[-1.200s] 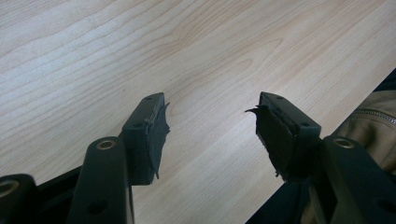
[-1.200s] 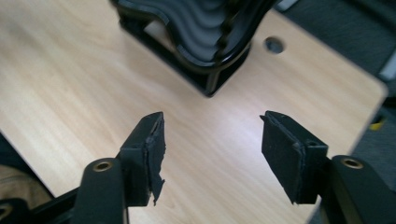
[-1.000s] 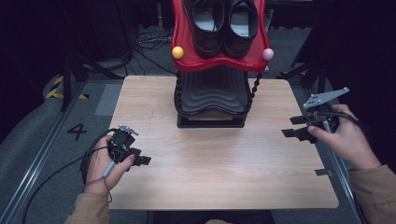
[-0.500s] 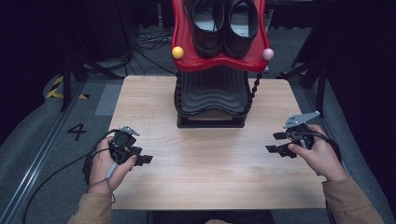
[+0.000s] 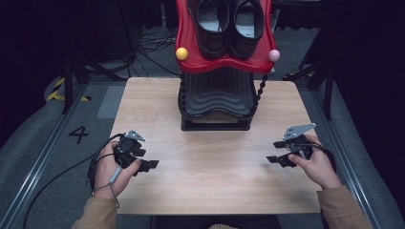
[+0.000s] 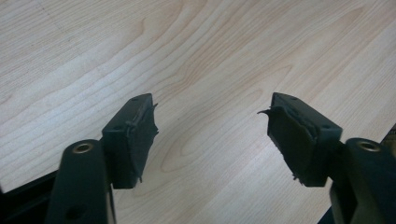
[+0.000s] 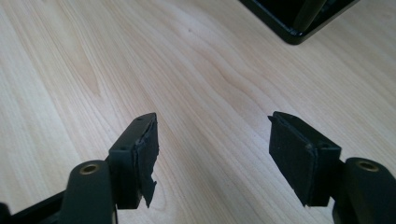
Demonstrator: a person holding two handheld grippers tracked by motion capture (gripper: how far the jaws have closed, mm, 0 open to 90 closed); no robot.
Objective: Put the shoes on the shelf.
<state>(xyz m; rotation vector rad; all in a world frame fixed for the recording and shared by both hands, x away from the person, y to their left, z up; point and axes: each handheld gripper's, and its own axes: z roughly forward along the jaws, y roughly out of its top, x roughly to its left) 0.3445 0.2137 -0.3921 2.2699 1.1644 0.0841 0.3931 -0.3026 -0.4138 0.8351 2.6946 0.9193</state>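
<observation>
standing at the far middle of the table [image 5: 210, 191] is a black rack [image 5: 217, 100] with wavy ribbed shelves, and a glossy red tray [image 5: 188, 52] is topping it. a pair of black shoes [image 5: 231, 24] is sitting side by side in the tray, toes toward the person. a yellow ball [image 5: 181, 53] is showing at the tray's left corner and a pink ball [image 5: 273, 55] at its right.

the left gripper [image 5: 143, 164] is resting low at the near left of the table, its jaws spread wide over bare wood with nothing between them. the right gripper [image 5: 277, 152] is sitting at the near right, its jaws also spread apart and empty, pointing inward. in the right gripper view a corner of the rack's base [image 7: 299, 18] is showing ahead of the pads [image 7: 292, 149]. both grippers are well apart from the rack.
</observation>
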